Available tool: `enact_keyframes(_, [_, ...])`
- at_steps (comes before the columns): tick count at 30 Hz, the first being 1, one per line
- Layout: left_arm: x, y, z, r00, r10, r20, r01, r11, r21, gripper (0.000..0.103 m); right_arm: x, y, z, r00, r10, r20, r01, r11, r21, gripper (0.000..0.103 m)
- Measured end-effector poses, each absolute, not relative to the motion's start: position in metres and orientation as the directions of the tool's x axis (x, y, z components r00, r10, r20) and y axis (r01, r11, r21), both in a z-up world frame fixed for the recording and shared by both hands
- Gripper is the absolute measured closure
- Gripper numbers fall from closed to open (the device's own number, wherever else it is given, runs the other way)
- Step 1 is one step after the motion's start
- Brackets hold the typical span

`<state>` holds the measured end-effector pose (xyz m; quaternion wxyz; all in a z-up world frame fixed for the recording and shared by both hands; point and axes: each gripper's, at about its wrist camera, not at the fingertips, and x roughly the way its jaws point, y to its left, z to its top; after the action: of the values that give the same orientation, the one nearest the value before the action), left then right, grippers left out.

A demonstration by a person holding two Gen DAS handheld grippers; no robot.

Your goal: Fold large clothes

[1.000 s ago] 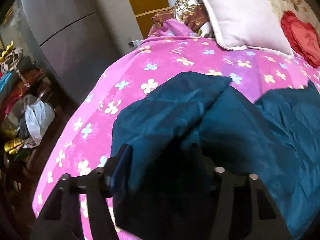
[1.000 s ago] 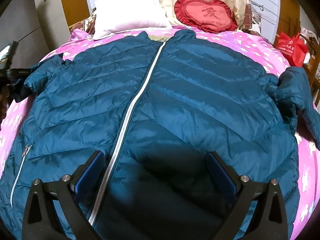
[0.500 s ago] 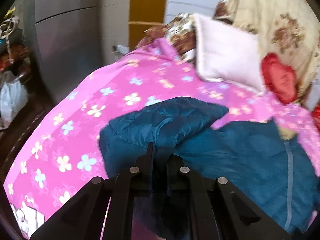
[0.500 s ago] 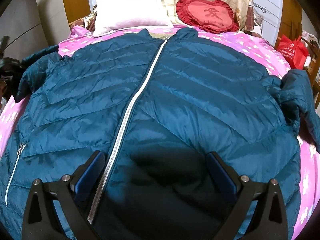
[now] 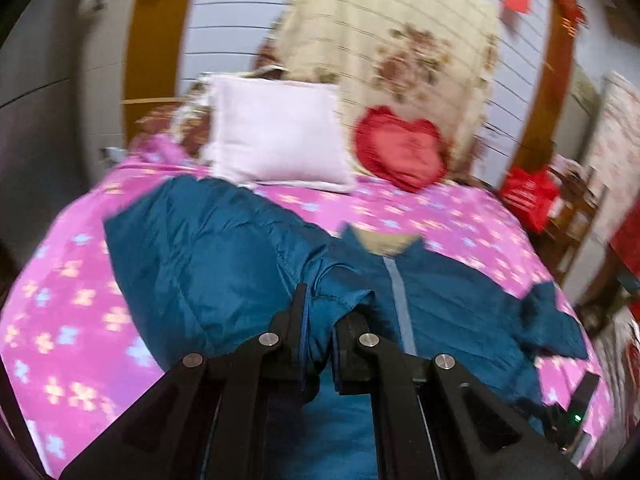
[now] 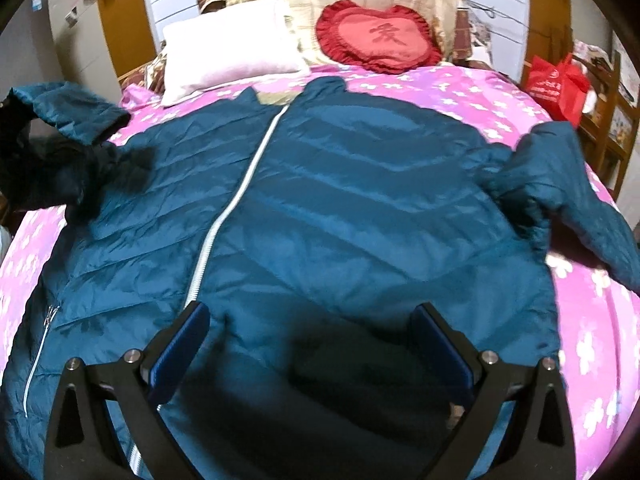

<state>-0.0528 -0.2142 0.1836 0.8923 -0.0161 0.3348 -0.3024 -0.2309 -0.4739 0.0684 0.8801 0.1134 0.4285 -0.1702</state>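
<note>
- You see a pink floral bedsheet [image 6: 460, 92].
- A white pillow [image 6: 228, 52] sits beside a red heart cushion [image 6: 380, 38].
- A red bag [image 6: 558, 82] sits at your right.

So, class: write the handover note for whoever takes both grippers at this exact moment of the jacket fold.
Left gripper: shut on the left sleeve of the teal quilted puffer jacket, lifted off the bed and carried toward the white zipper.
Right gripper: open, hovering over the jacket's lower front, holding nothing.
Jacket lies front up, zipped, on the pink flowered bedsheet, collar toward the pale pink pillow.
Done: left sleeve gripped and raised.
Left: lay it across the chest, fold the right sleeve, then fold the body.
</note>
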Motion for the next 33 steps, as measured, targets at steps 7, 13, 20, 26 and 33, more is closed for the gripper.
enact_keyframes(7, [-0.092, -0.294, 0.134, 0.471, -0.589, -0.657, 0.608, 0.756, -0.242, 0.103, -0.252, -0.497, 0.081, 0.582, -0.238, -0.778, 0.432, 0.900, 0.048, 0.000])
enact_keyframes(13, [-0.108, -0.320, 0.086, 0.457, -0.480, -0.748, 0.588, 0.795, -0.151, 0.103, -0.265, -0.519, 0.085, 0.581, -0.247, -0.776, 0.469, 0.880, 0.071, 0.000])
enact_keyframes(20, [-0.115, -0.287, 0.080, 0.460, -0.441, -0.771, 0.539, 0.829, -0.152, 0.103, -0.249, -0.520, 0.082, 0.650, -0.081, -0.756, 0.401, 0.882, 0.249, 0.000])
enact_keyframes(26, [-0.131, -0.251, 0.079, 0.450, -0.509, -0.733, 0.522, 0.817, -0.247, 0.100, -0.201, -0.502, 0.076, 0.650, -0.025, -0.760, 0.348, 0.898, 0.268, 0.000])
enact_keyframes(33, [-0.134, -0.251, 0.076, 0.449, -0.541, -0.711, 0.578, 0.783, -0.230, 0.100, -0.155, -0.484, 0.060, 0.617, 0.038, -0.786, 0.314, 0.904, 0.290, 0.004])
